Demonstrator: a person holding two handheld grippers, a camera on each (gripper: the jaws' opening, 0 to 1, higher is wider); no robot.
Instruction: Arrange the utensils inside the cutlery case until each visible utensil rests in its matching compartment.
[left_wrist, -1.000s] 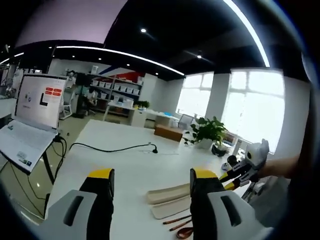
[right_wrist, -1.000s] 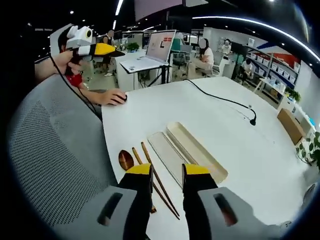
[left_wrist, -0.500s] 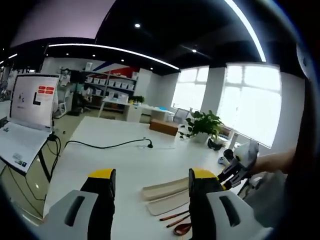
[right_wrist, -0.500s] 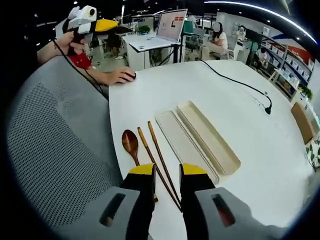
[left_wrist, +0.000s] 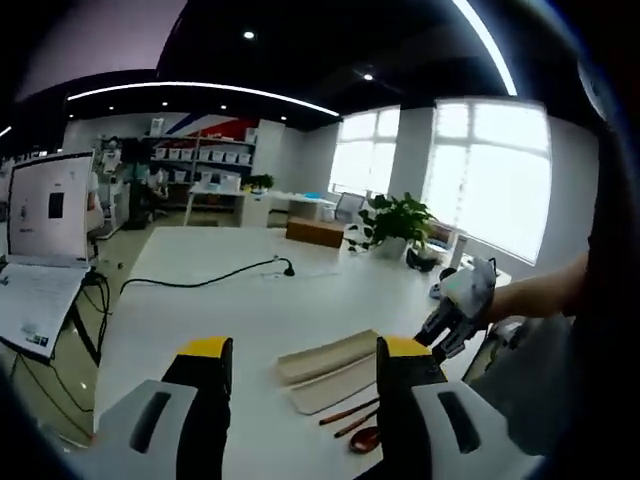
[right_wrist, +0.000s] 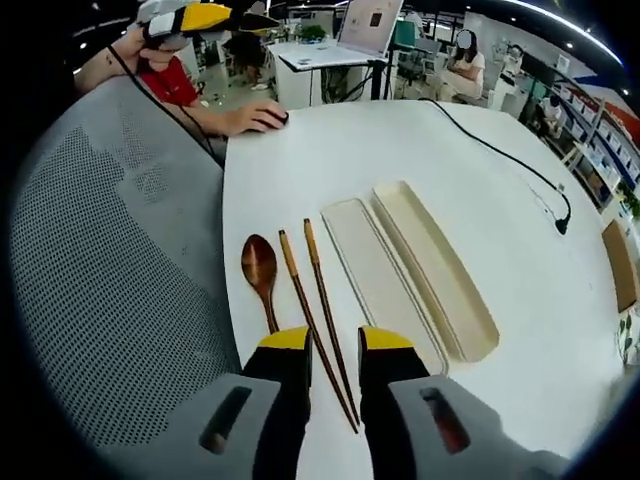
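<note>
A beige cutlery case (right_wrist: 435, 270) lies open on the white table (right_wrist: 330, 150), its flat lid (right_wrist: 375, 280) beside it. To the lid's left lie two brown chopsticks (right_wrist: 320, 300) and a wooden spoon (right_wrist: 259, 265). My right gripper (right_wrist: 333, 345) hovers over the chopsticks' near ends, jaws slightly apart, holding nothing. The left gripper (right_wrist: 200, 15) is held up beyond the chair, far from the utensils. In the left gripper view my left gripper (left_wrist: 303, 370) is wide open and empty, with the case (left_wrist: 325, 355), the chopsticks (left_wrist: 350, 415) and the spoon (left_wrist: 365, 438) behind it, and the right gripper (left_wrist: 455, 310) to the right.
A grey mesh chair back (right_wrist: 110, 270) stands at the table's edge beside the spoon. A person's hand (right_wrist: 255, 118) rests on the table corner. A black cable (right_wrist: 500, 150) crosses the far side. A laptop (left_wrist: 45, 215), a brown box (left_wrist: 315, 232) and a potted plant (left_wrist: 395, 225) sit farther off.
The right gripper's camera has come closer over the utensils. The left gripper's camera has swung right. The case, lid, chopsticks and spoon lie where they were.
</note>
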